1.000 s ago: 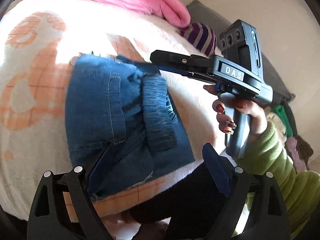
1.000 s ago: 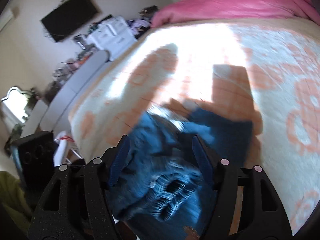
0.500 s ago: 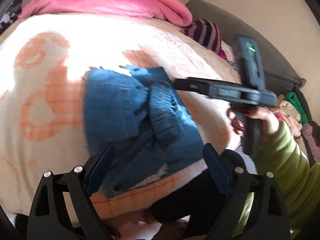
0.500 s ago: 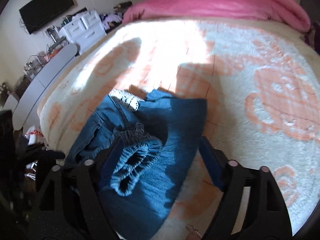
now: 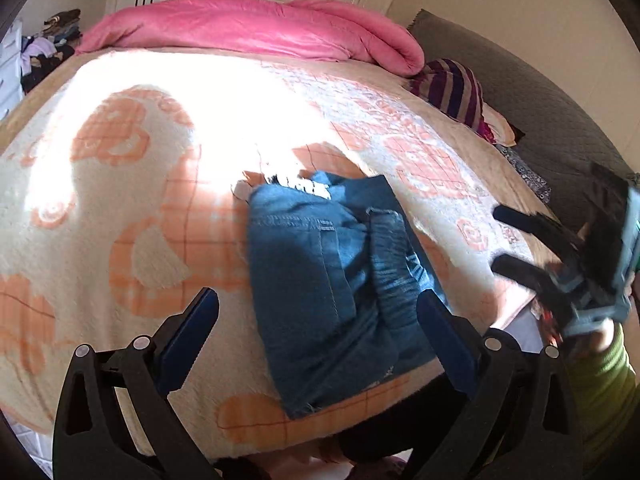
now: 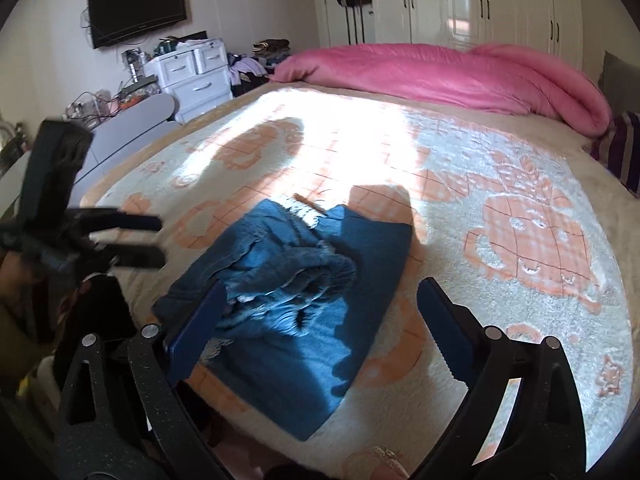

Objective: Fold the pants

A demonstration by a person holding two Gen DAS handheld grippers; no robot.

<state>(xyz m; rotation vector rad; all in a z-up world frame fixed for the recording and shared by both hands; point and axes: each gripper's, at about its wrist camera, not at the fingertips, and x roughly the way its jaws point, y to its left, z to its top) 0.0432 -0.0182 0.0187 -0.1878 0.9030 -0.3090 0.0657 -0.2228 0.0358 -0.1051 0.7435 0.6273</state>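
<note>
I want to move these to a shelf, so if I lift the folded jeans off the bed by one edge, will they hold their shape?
Probably not. The jeans are soft denim, and the top layer already bunches in loose ridges, so lifted by one edge they would likely sag and unfold. The stack looks thick, so fairly heavy for its size. On the fuzzy blanket they would likely drag rather than slide.

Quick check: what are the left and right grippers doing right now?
Left gripper: open, jaws just widened, holding nothing; the folded jeans lie below on the bed.
Right gripper: open, jaws just widened, holding nothing.
</note>
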